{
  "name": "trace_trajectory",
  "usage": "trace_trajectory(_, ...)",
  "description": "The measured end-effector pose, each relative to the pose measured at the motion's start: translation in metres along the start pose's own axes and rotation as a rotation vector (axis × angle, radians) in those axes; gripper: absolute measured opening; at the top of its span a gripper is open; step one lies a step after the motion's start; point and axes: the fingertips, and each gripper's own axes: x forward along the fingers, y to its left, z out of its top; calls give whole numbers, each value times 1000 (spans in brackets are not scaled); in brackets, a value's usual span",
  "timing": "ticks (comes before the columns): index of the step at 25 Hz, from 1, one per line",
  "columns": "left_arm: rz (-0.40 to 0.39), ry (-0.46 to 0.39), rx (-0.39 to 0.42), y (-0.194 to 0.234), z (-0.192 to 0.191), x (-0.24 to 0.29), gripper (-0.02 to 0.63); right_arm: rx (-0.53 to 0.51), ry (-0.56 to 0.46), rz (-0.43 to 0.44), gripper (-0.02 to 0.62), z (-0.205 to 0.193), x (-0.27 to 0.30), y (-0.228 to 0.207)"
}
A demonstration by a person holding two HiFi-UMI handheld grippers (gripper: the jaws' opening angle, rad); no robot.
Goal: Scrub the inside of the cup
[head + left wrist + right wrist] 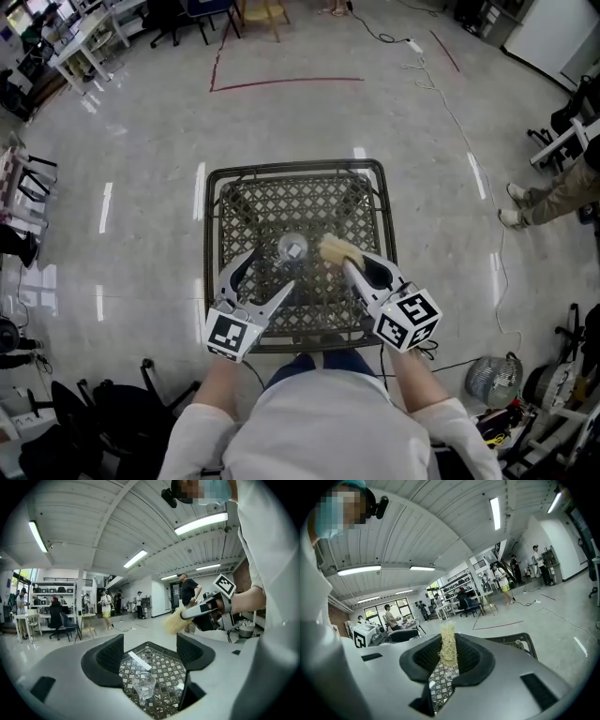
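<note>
Left claw (270, 272), released and empty, is at 7 o'clock of the cup (292, 249); right claw (349, 266) grasps a scrubber (335, 249) at 3 o'clock.

Most likely a robotics lab or open workshop: wide polished floor (141, 141) marked with red tape (281, 82), cable (448, 105) trailing across it, desks (89, 42), office chairs (58, 620), shelves (56, 590), strip lights (201, 523) under a ribbed ceiling (93, 517), people (107, 606) standing about.

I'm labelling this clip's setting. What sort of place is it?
Probably an open lab or workshop hall: a polished floor with red tape lines, desks with office chairs, and cables trailing across it.
</note>
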Motion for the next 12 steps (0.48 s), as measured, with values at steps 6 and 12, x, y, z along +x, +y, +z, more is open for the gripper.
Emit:
trace_trajectory(6,7,-13,9,-11,14,-17,356,-16,-10,-2,87,1,-11,6)
trace_trajectory(12,37,-45,50,-14,26,-33,234,-23,-13,-10,87,0,-16,10)
